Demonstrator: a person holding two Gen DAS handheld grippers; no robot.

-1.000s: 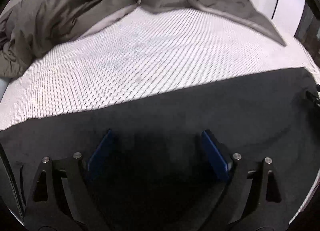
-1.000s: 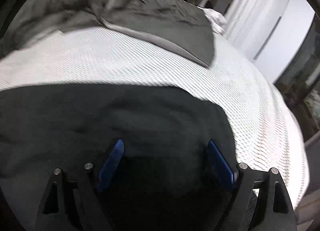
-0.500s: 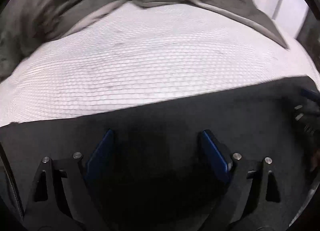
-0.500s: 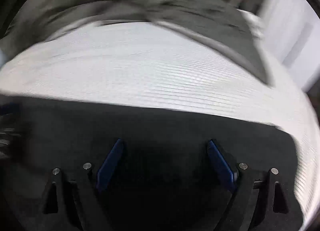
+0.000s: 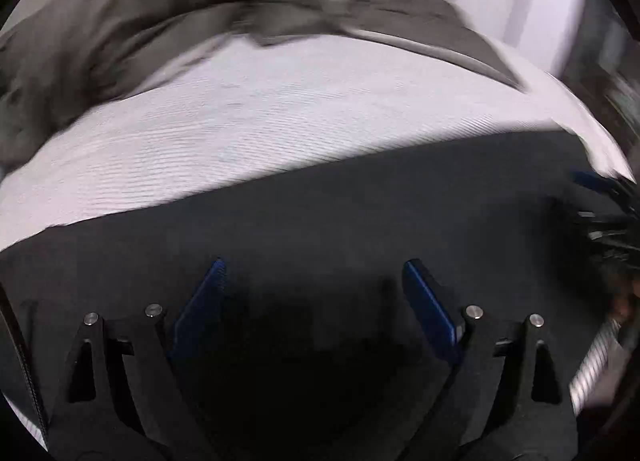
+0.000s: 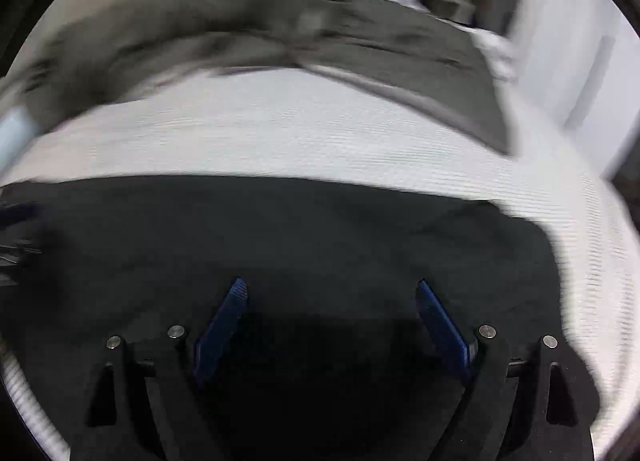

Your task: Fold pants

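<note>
A white ribbed mattress [image 5: 280, 129] carries a rumpled grey duvet [image 5: 168, 21] at its far end and flat black pants [image 6: 320, 237] along the near edge, their cloth plain and dark. No writing is legible. The left gripper [image 5: 314, 293] and right gripper [image 6: 328, 313] hover above the pants, jaws spread wide, holding nothing.

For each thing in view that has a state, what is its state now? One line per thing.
black pants: spread flat on the bed, not gripped.
left gripper: open, over the pants, nothing between the pads.
right gripper: open, over the pants, nothing between the pads.
grey duvet: rumpled, pushed to the far side of the bed.
white bedsheet: lies smooth, partly uncovered.
</note>
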